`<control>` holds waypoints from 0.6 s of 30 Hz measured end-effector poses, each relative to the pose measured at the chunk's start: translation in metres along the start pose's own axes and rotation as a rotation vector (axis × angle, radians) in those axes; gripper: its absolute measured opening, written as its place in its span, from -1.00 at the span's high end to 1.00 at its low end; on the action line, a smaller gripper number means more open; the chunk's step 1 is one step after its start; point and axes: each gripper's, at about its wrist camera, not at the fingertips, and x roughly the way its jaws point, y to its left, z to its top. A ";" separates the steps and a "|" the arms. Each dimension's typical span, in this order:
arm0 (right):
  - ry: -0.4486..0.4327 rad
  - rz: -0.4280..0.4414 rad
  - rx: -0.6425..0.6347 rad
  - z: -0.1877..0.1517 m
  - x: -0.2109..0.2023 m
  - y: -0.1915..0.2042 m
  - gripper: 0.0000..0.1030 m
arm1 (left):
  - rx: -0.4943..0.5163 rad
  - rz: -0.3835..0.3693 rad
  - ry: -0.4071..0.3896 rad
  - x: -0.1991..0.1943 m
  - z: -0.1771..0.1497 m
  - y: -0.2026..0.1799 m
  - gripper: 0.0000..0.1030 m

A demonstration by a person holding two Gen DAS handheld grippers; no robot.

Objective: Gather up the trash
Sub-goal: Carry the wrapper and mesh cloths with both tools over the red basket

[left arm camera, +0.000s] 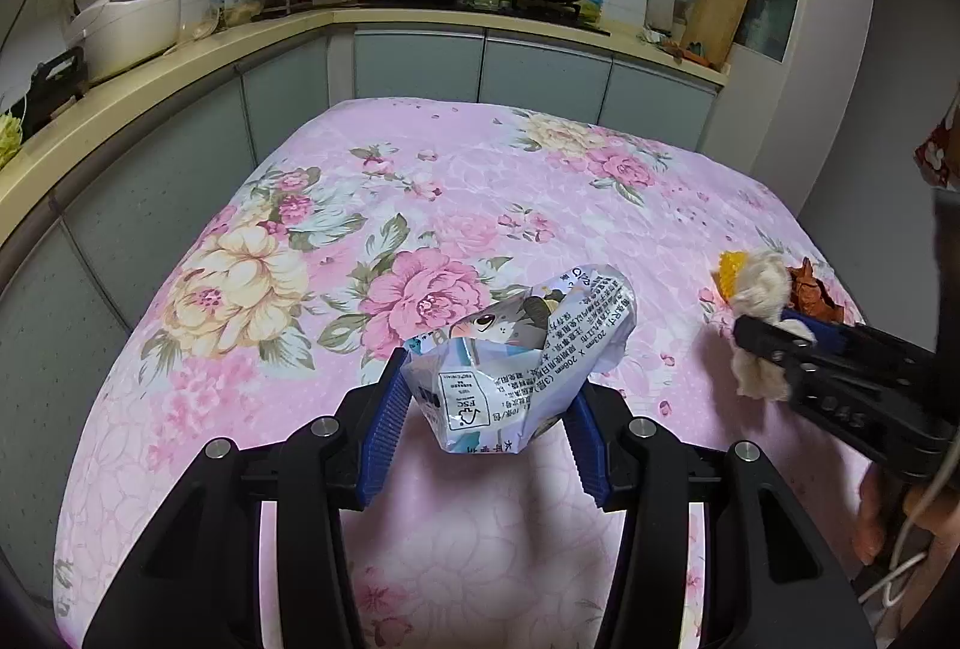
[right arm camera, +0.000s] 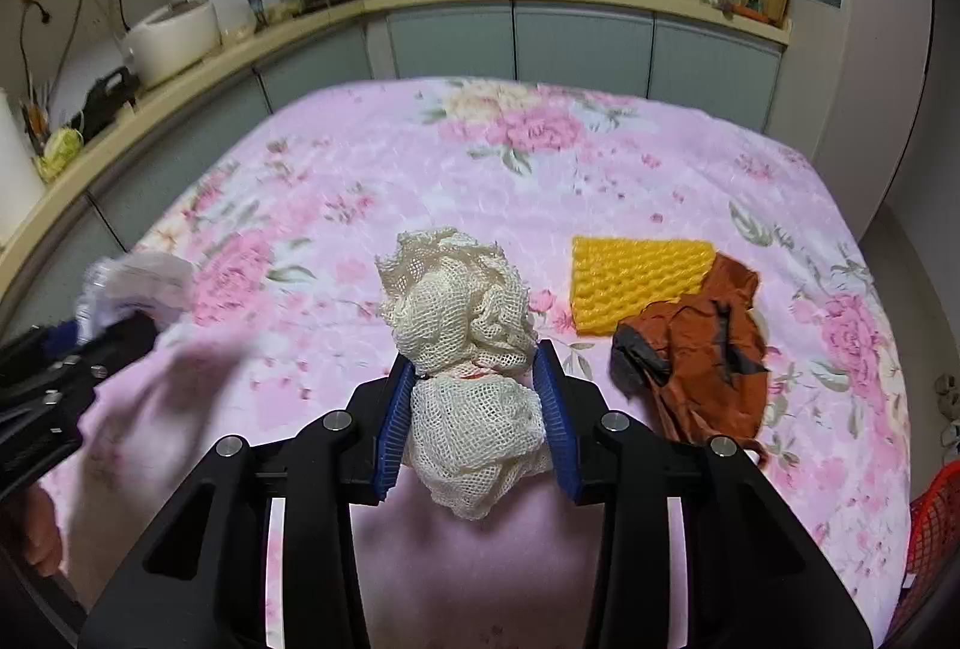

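Note:
My left gripper (left arm camera: pixel 489 379) is shut on a crumpled white and blue printed wrapper (left arm camera: pixel 522 349), held just above the pink floral tablecloth (left arm camera: pixel 420 181). A cream mesh net wad (right arm camera: pixel 462 301) sits between the blue pads of my right gripper (right arm camera: pixel 474 358), which press on both its sides. In the left wrist view, the right gripper (left arm camera: pixel 774 343) holds the net (left arm camera: pixel 762 283) at the table's right edge. A yellow foam sheet (right arm camera: pixel 636 283) and a crumpled brown wrapper (right arm camera: pixel 696 355) lie on the cloth to the right of the net.
A red plastic basket (right arm camera: pixel 936 517) shows at the lower right, beyond the table edge. Kitchen counter (left arm camera: pixel 180 66) with a rice cooker (left arm camera: pixel 126 24) and stove wraps around behind the table. A hand (left arm camera: pixel 888 517) grips the right tool.

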 end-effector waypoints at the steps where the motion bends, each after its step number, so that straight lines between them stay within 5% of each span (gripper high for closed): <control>1: -0.009 0.007 0.006 0.000 -0.005 0.000 0.26 | -0.004 0.001 -0.003 -0.002 0.000 0.000 0.09; 18: -0.190 0.066 0.127 -0.015 -0.113 -0.036 0.26 | -0.009 -0.018 -0.084 -0.041 0.004 -0.013 0.09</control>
